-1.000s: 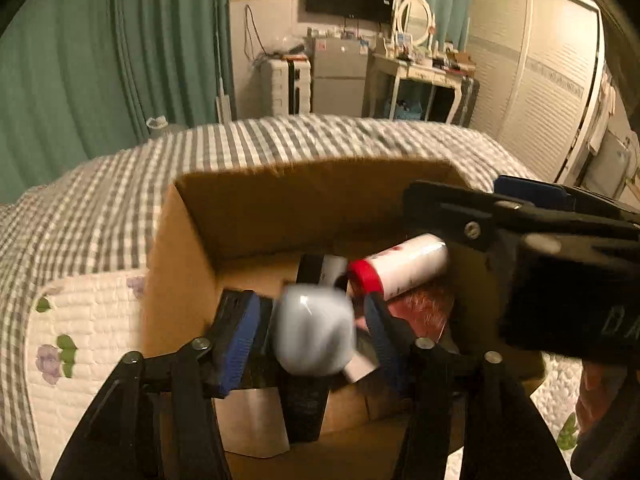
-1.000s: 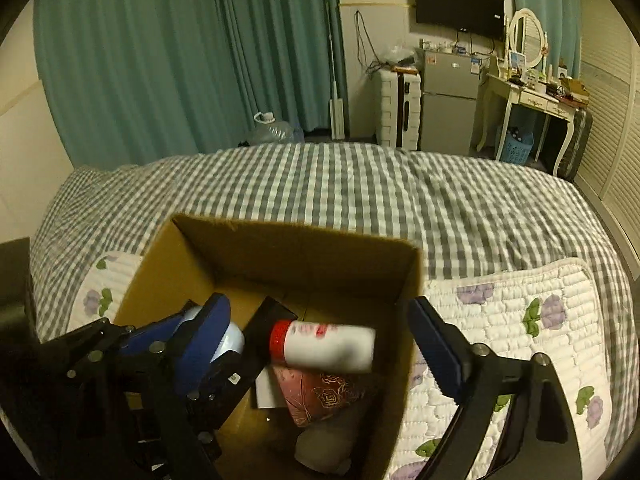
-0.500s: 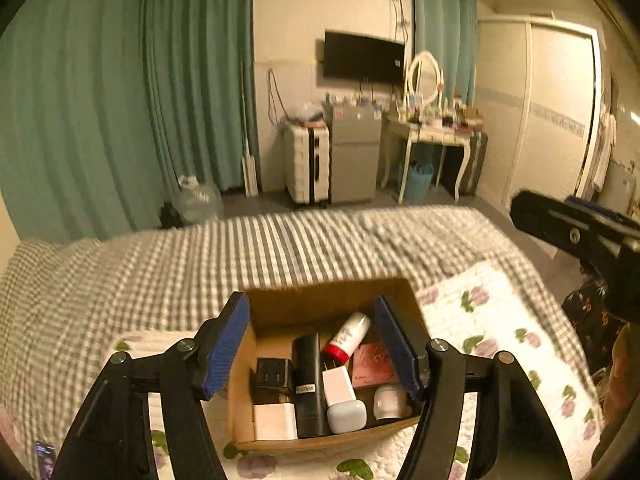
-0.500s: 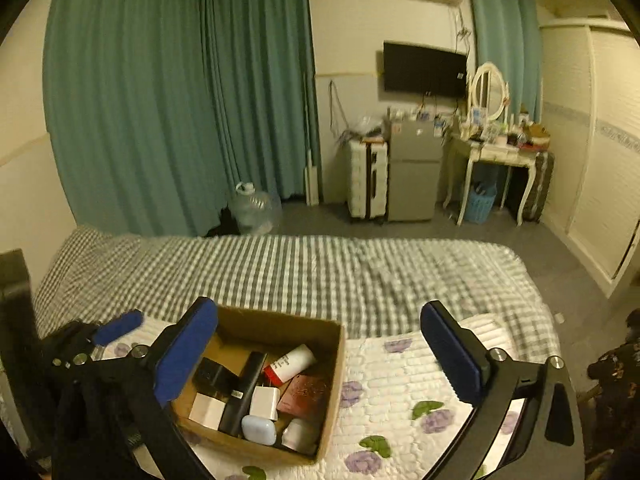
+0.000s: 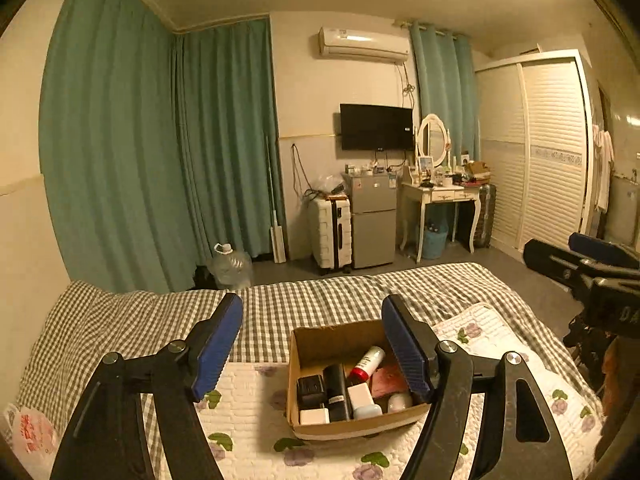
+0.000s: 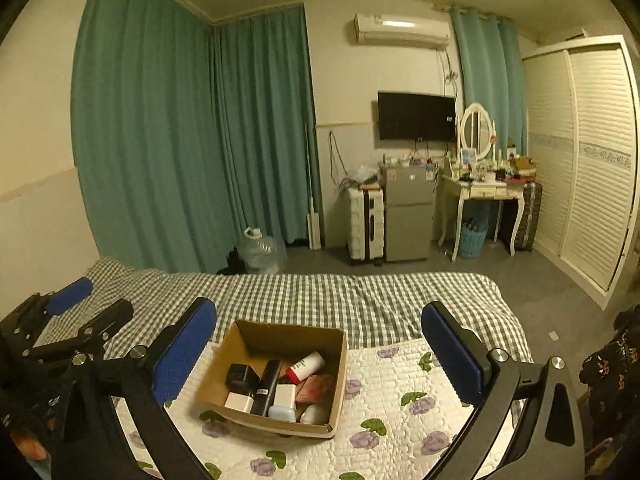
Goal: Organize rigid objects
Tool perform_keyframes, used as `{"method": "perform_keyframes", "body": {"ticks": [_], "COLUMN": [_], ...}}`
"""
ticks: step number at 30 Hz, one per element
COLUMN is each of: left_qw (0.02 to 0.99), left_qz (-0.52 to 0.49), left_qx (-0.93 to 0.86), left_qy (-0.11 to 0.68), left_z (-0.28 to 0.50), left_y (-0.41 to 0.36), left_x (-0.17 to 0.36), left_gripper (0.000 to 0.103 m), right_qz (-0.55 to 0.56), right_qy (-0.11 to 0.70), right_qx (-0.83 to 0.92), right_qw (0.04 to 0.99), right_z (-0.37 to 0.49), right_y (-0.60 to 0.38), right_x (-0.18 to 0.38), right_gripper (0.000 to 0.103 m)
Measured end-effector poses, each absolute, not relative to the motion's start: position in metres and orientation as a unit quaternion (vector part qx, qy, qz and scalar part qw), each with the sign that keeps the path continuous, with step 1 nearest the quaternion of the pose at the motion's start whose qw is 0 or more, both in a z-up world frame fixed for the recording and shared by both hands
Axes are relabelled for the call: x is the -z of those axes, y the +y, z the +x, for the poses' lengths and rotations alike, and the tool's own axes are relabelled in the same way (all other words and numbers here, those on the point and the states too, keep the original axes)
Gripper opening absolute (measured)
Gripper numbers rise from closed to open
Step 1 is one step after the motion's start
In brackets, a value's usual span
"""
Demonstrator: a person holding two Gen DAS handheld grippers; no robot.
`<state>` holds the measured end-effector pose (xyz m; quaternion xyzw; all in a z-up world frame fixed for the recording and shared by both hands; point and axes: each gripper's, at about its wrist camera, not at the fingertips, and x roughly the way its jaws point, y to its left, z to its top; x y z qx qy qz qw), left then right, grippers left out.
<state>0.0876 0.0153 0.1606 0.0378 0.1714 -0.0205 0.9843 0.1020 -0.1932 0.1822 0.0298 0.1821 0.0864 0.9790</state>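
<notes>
An open cardboard box stands on a white flowered quilt on the bed. It holds several small items: a white tube with a red cap, a tall black item, a black cube, white blocks and a pale blue case. My left gripper is open and empty, raised well above and behind the box. My right gripper is open and empty, also raised high. Each gripper shows at the edge of the other's view.
The checked bedspread reaches the far edge of the bed. Beyond it are green curtains, a water jug, a white suitcase, a small fridge, a dressing table and a wardrobe.
A second ago the left gripper held a pale rounded case inside the box. It has let go, and both grippers have pulled far up and back from the box.
</notes>
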Motion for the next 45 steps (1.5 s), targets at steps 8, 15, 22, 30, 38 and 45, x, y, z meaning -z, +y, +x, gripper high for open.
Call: {"method": "perform_keyframes", "body": {"ticks": [8, 15, 22, 30, 38, 45], "left_qw": [0.983, 0.976, 0.973, 0.971, 0.971, 0.971], "left_qz": [0.017, -0.005, 0.008, 0.003, 0.009, 0.013], "left_qx": [-0.006, -0.034, -0.030, -0.024, -0.028, -0.030], "left_qy": [0.183, 0.213, 0.228, 0.236, 0.236, 0.237], "left_z": [0.080, 0.088, 0.091, 0.089, 0.089, 0.090], "left_y": [0.024, 0.034, 0.026, 0.029, 0.028, 0.027], "left_x": [-0.106, -0.032, -0.009, -0.005, -0.004, -0.002], "left_gripper": [0.075, 0.075, 0.075, 0.075, 0.075, 0.075], "right_qz": [0.014, -0.023, -0.009, -0.015, -0.021, -0.016], "right_qy": [0.165, 0.188, 0.239, 0.236, 0.236, 0.240], "right_qx": [-0.091, -0.086, -0.086, -0.079, -0.077, -0.076], "right_qw": [0.982, 0.978, 0.967, 0.969, 0.969, 0.968], "right_z": [0.088, 0.106, 0.115, 0.113, 0.113, 0.114], "right_y": [-0.180, -0.166, -0.167, -0.167, -0.163, -0.164], "right_x": [-0.139, -0.056, -0.010, -0.013, -0.013, -0.009], "right_gripper": [0.103, 0.103, 0.103, 0.103, 0.103, 0.103]}}
